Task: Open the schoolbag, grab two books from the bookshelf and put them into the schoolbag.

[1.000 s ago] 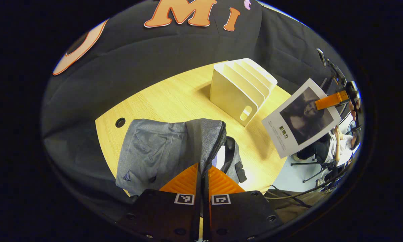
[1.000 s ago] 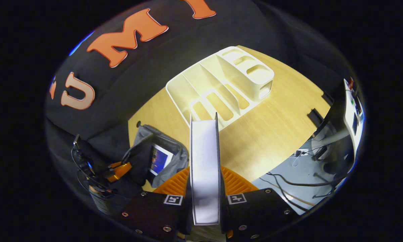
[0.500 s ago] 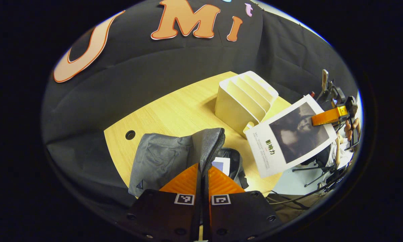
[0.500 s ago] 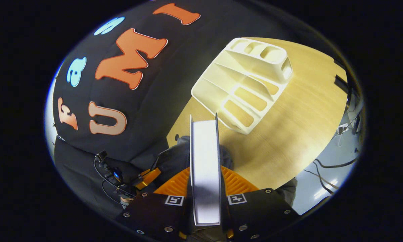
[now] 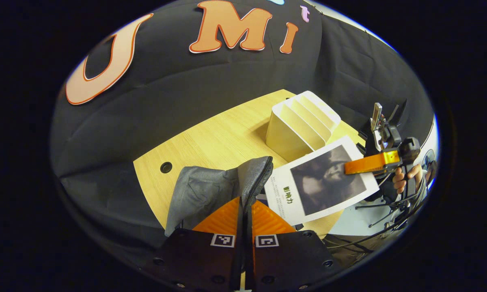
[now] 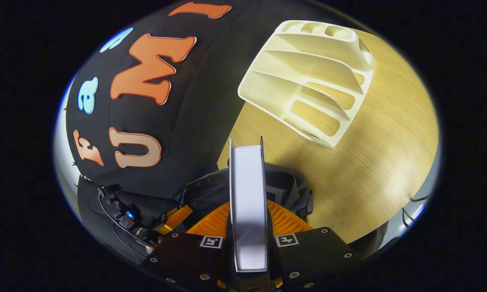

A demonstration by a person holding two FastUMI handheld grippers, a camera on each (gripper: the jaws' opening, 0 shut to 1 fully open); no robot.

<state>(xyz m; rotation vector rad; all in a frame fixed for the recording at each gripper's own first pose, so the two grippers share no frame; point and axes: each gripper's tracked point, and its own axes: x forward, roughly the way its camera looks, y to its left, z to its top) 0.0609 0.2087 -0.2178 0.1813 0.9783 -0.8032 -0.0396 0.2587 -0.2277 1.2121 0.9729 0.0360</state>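
Wooden table (image 5: pixel 211 142) under both tools. Left gripper (image 5: pixel 245 202), jaws clamped on the grey schoolbag (image 5: pixel 211 190) zipper edge, lifts the flap. Right gripper (image 6: pixel 247 211), jaws pressing a white-edged book (image 6: pixel 247 194), holds it over the bag's mouth; beyond stands the cream bookshelf (image 6: pixel 308 77).

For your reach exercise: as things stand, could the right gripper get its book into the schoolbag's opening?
Probably yes. The left gripper pinches the schoolbag rim, holding the mouth open, and the right gripper holds the book just over that opening with nothing between.
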